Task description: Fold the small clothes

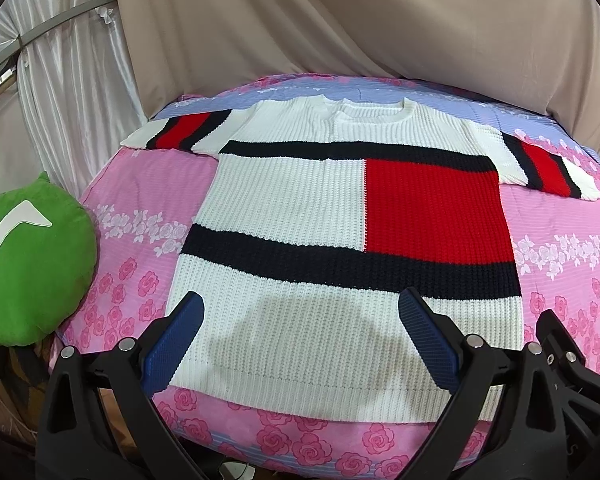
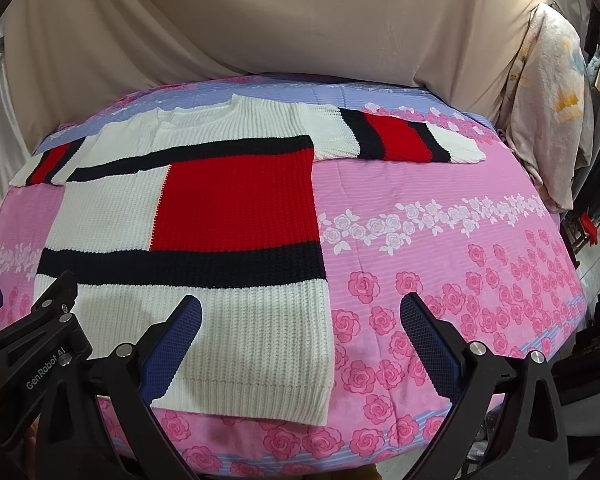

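Observation:
A small knit sweater (image 1: pixel 300 200), white with navy bands and a red block, lies flat and face up on the bed, sleeves spread out to both sides. It also shows in the right wrist view (image 2: pixel 204 216). My left gripper (image 1: pixel 302 300) is open and empty, hovering above the sweater's hem near the bed's front edge. My right gripper (image 2: pixel 302 302) is open and empty, over the sweater's lower right corner and the sheet beside it. The right sleeve (image 2: pixel 396 138) lies straight out.
The pink floral bed sheet (image 2: pixel 440 248) covers the bed. A green cushion (image 1: pixel 32 264) sits at the left edge. Beige drapes (image 1: pixel 340 20) hang behind the bed. Hanging clothes (image 2: pixel 556 112) are at the right.

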`<state>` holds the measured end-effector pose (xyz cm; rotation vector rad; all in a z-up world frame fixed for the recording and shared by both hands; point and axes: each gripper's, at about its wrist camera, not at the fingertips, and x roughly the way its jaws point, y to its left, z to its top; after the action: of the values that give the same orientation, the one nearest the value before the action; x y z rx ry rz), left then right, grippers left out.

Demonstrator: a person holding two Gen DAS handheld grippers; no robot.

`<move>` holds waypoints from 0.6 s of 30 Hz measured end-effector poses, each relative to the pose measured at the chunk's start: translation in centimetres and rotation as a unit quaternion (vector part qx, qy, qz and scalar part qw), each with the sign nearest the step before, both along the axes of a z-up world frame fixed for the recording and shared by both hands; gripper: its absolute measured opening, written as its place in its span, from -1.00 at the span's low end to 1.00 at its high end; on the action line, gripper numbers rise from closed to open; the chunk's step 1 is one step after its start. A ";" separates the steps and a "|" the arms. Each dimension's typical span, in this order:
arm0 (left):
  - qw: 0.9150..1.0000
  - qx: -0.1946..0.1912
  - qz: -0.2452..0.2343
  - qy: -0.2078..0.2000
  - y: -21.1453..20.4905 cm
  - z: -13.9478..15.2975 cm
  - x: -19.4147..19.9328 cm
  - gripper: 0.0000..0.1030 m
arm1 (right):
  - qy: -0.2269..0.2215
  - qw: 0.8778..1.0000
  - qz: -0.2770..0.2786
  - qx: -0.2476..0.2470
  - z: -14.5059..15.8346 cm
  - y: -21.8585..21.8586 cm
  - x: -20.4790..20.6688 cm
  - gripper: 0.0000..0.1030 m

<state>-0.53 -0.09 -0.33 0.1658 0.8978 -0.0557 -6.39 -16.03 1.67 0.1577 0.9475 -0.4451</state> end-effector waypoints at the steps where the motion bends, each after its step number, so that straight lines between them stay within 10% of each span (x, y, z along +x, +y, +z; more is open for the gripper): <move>1: 1.000 0.000 0.000 0.000 0.0 0.0 0.0 0.85 | 0.000 1.000 0.000 0.000 0.0 0.0 0.0 0.90; 18: 1.000 0.001 0.000 -0.001 0.0 -0.1 -0.2 0.84 | 0.002 1.000 0.001 0.000 -0.1 0.0 0.0 0.90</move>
<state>-0.72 -0.07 -0.39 0.1681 0.8954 -0.0542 -6.40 -16.02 1.57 0.1568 0.9526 -0.4442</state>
